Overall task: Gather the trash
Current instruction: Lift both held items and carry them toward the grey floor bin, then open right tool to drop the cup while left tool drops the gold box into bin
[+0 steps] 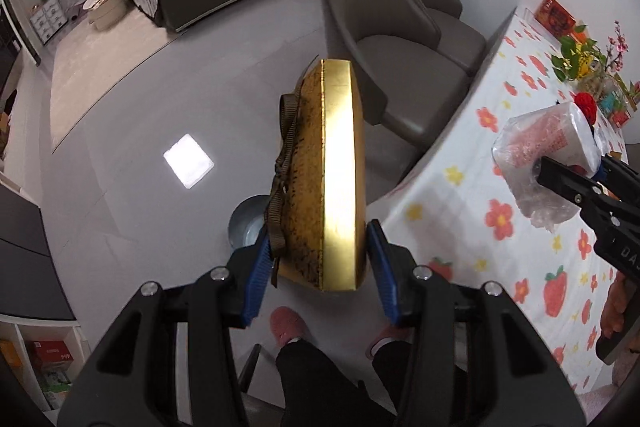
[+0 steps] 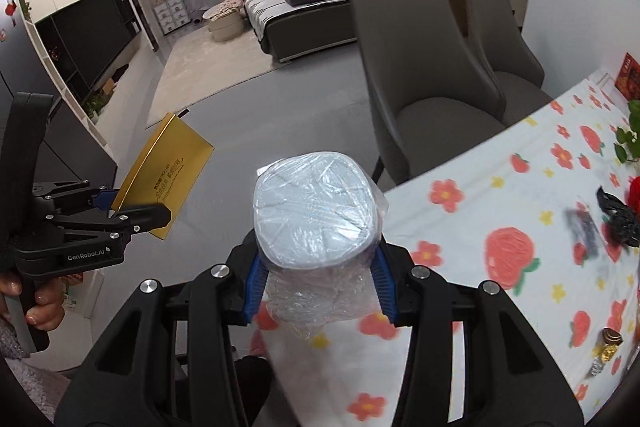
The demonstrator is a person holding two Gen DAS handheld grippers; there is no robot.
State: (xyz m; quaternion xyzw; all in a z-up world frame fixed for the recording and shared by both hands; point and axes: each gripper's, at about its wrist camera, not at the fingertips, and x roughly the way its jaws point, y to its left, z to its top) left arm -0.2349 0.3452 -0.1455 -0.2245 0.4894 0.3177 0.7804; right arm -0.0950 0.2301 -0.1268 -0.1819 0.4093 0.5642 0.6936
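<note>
My left gripper is shut on a flat gold box with a brown ribbon; the box is held edge-up over the grey floor. Below it stands a round metal bin, partly hidden by the box. The same gold box shows at the left of the right wrist view, in the left gripper. My right gripper is shut on a plastic-wrapped cup with a pale lid, held at the table's edge. The same cup shows at the right of the left wrist view, in the right gripper.
A table with a flowered cloth carries a black wrapper, a dark packet and foil scraps. Two grey chairs stand beside it. A person's legs and pink slippers are below the left gripper.
</note>
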